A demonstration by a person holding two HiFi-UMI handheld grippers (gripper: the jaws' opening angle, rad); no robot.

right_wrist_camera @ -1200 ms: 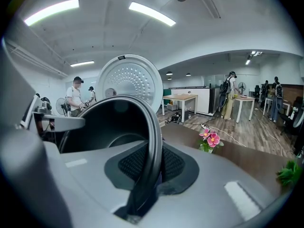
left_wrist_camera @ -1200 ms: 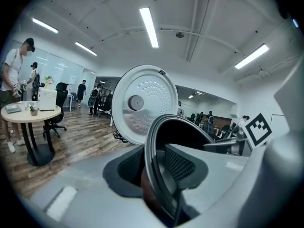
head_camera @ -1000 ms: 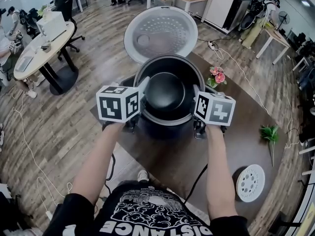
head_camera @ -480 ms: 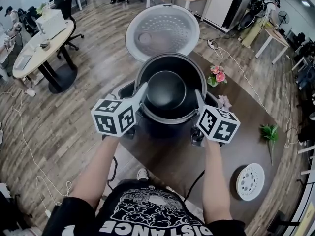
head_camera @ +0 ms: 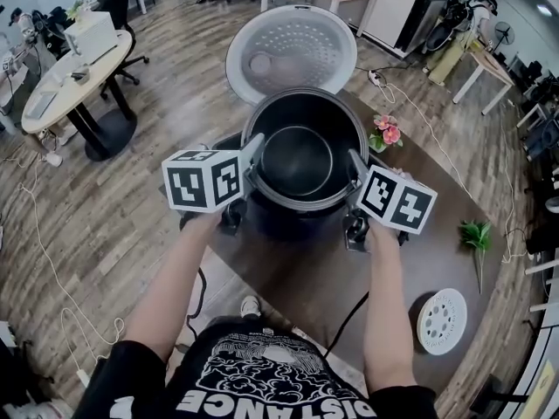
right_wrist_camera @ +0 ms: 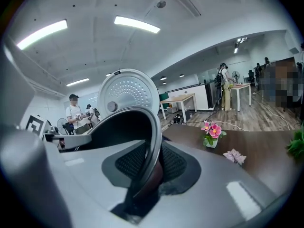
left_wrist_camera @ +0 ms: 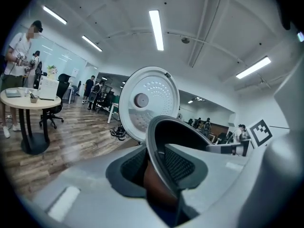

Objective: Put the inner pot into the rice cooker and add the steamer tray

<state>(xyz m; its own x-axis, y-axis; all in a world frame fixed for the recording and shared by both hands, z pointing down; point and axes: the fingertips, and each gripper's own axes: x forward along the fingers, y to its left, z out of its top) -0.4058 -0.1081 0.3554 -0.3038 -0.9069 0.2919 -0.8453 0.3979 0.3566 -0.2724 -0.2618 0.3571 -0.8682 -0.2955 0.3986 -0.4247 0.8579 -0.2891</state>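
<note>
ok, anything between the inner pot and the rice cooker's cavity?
Nothing visible. The lid is swung open behind, and the inner pot is held right over the rice cooker body. The cavity itself is hidden beneath the pot, so its inside can't be checked.

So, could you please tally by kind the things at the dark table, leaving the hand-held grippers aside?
rice cooker: 1
inner pot: 1
steamer tray: 1
decorative plants: 3 (pink flowers, pale flower, green sprig)
Total: 6
</note>
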